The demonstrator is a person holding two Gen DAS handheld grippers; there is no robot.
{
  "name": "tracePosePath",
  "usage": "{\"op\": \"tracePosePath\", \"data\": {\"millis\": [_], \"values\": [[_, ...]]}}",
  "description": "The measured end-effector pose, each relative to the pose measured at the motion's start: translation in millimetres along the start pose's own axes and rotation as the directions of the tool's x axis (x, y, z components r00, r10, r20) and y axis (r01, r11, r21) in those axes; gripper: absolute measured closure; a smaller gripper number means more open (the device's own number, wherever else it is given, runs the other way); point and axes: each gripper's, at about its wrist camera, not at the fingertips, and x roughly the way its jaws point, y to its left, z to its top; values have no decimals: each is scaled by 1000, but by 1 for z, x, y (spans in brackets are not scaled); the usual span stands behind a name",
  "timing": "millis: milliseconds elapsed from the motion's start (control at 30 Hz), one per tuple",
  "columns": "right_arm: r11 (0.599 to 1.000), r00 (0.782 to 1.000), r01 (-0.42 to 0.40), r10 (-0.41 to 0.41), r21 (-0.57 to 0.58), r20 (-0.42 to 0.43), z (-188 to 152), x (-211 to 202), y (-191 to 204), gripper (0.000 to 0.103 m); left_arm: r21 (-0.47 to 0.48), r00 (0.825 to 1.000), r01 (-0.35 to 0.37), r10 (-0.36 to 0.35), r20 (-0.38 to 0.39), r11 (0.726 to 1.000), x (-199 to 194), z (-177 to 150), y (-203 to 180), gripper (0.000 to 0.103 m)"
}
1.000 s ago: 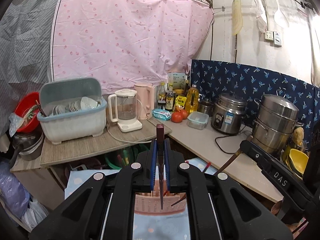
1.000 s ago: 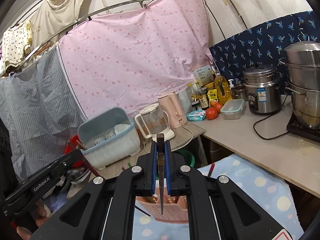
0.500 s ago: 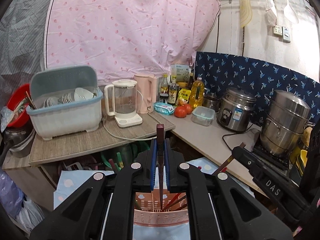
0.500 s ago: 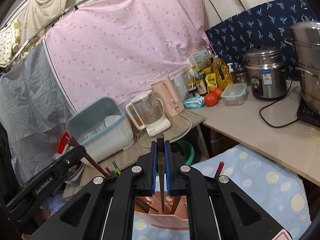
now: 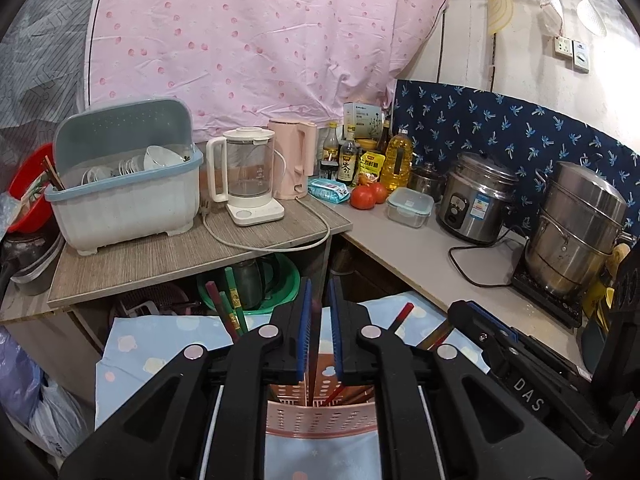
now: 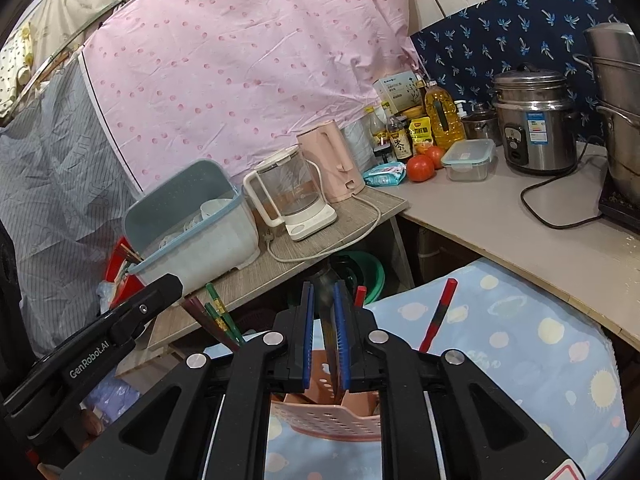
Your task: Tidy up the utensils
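A pink perforated utensil holder [image 5: 320,416] stands on the blue patterned cloth [image 5: 160,344], just below my fingers; it also shows in the right wrist view [image 6: 332,420]. Several chopsticks stand in it, red [image 6: 438,316] and green [image 5: 230,304]. My left gripper [image 5: 319,336] is open a little, and a blurred dark chopstick [image 5: 316,356] hangs loose between its pads over the holder. My right gripper [image 6: 325,332] is open a little too, with a blurred dark chopstick [image 6: 330,340] between its pads. Each gripper shows at the edge of the other's view.
A wooden shelf [image 5: 160,252] carries a dish drainer [image 5: 124,200], a glass kettle [image 5: 248,176] and a pink kettle [image 5: 294,164]. The counter [image 5: 420,252] holds bottles, tomatoes [image 5: 368,196], a rice cooker [image 5: 476,200] and a steamer pot [image 5: 576,228].
Both grippers came down toward the pink holder and their jaws parted. The chopsticks they gripped are now loose and blurred, sliding down toward the holder.
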Motion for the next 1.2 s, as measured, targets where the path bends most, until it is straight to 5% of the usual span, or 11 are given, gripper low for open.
{"op": "tracePosePath", "data": {"millis": [300,400,1200], "values": [[1000,1000,3,-3,-14,-2,-10,-18,5,89,2,1000,-10,10,-9,1000,-15,-9,-5,73],[1000,1000,8,-8,-27,-1,-17,-26,9,82,9,1000,-16,16,-11,1000,-23,-14,-8,66],[980,981,125,-146,-157,-126,-113,-101,15,79,-1,984,-49,48,-169,999,-77,-121,-11,65]]}}
